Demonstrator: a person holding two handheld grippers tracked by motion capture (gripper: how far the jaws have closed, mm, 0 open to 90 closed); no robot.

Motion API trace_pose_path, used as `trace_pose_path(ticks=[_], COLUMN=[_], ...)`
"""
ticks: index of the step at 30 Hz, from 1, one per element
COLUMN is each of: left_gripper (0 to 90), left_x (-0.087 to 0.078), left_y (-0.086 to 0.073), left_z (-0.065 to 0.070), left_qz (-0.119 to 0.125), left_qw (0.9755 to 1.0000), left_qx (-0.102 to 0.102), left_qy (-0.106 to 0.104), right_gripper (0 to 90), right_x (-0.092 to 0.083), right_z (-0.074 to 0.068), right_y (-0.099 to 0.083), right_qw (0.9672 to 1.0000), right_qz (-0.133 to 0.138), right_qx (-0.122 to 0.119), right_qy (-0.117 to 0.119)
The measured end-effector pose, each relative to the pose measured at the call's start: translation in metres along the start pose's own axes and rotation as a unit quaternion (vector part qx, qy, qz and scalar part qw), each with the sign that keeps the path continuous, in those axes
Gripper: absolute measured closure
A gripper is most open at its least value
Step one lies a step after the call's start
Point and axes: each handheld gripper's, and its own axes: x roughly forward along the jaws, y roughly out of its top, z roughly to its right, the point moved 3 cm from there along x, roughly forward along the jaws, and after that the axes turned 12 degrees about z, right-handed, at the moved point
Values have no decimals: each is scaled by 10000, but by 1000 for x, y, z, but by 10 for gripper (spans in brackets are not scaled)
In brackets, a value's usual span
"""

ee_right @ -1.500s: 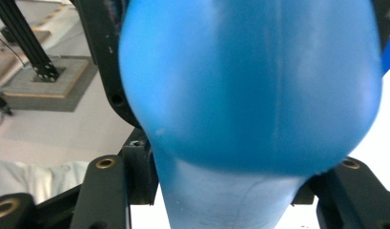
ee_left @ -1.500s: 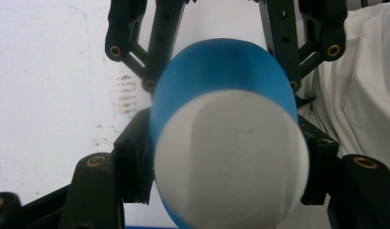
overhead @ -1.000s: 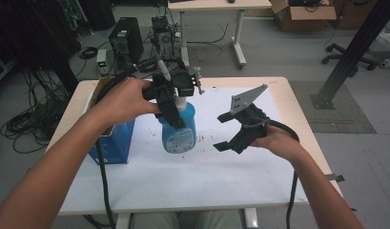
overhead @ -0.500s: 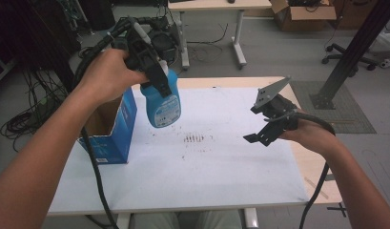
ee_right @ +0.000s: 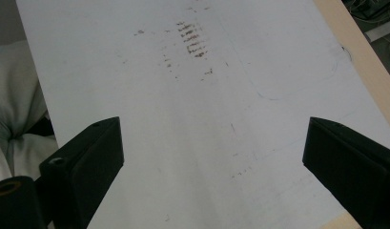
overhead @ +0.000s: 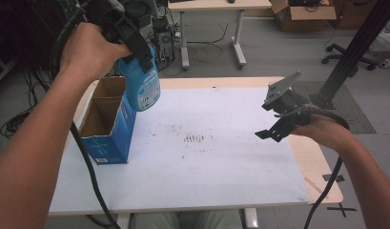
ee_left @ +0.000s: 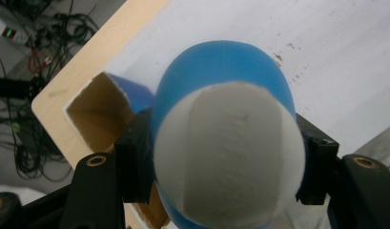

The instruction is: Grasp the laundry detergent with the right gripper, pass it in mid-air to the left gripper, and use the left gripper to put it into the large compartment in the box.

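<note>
My left gripper (overhead: 138, 50) is shut on a blue plastic bottle (overhead: 143, 88) and holds it in the air at the table's left, tilted. In the left gripper view the bottle's white cap (ee_left: 228, 152) sits squeezed between the two black jaws, with its blue body (ee_left: 221, 59) beyond. Just below and to the left of it stands a blue cardboard box (overhead: 107, 138) with its top open and a brown inside (ee_left: 95, 114). My right gripper (overhead: 263, 120) hovers over the right part of the table, jaws wide apart (ee_right: 211, 157) and nothing between them.
A white sheet (overhead: 230, 167) covers the wooden table (overhead: 321, 176), with a patch of dark smudges (overhead: 195, 138) near its middle. The gripper cables hang off the front edge. Desks, computers, boxes and cable bundles stand on the floor behind the table.
The left hand has lifted the bottle from the table's middle up and to the left, over the open box. The right gripper has drawn away to the right, still open.
</note>
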Motion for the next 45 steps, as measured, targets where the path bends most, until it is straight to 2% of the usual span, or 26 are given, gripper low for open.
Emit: trace_pose_path(ticks=[5, 10, 16, 19, 25, 33, 37, 42, 45], left_gripper=[379, 378, 378, 378, 378, 378, 378, 378, 378], left_x=[-8, -16, -22, -22, -21, -7, 5, 23, 36], left_y=[-2, -7, -19, -27, -42, -64, -72, -84, -91], left_z=[-14, -27, -46, -54, -71, -88, -91, -95, -96], left_qz=[-37, -84, -129, -139, -207, -225, -269, -277, -291], left_qw=[9991, 9965, 9901, 9858, 9778, 9693, 9687, 9674, 9679], left_qx=[-377, -760, -1279, -1524, -1854, -2179, -2171, -2243, -2218], left_qy=[171, 343, 556, 694, 954, 1115, 1173, 1143, 1149], right_gripper=[61, 59, 56, 59, 62, 63, 62, 62, 61], right_x=[-2, -4, -2, -1, 0, 0, -2, -2, -1], right_z=[2, 4, 5, 4, 4, 6, 6, 7, 7], right_y=[0, 1, -1, -3, -8, -14, -16, -21, -23], right_qw=[10000, 9999, 9997, 9997, 9998, 9997, 9998, 9996, 9995], right_qz=[-52, -120, -253, -236, -217, -239, -216, -265, -307], right_qx=[3, -7, -39, -51, -37, 5, 33, 82, 109], right_qy=[24, 7, 9, 29, 37, 55, 38, 35, 37])
